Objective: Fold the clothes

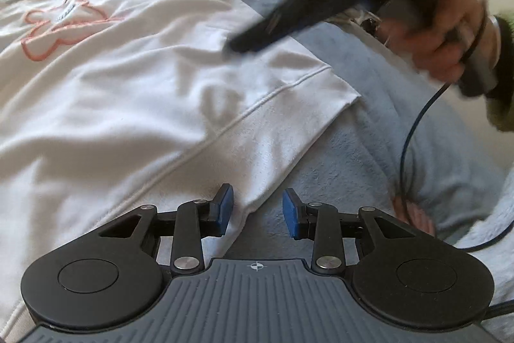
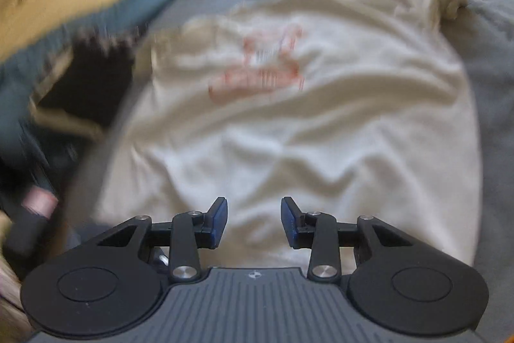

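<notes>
Sweatshirt [image 2: 289,134] under parted, empty fingers [image 2: 220,221]

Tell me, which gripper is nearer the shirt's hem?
Left. The left gripper sits open right at the hem corner; the right gripper hovers open above the shirt middle.

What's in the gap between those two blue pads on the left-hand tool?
In the left wrist view, the hem corner of the white shirt lies between the open left gripper pads, with blue blanket beside it.
</notes>
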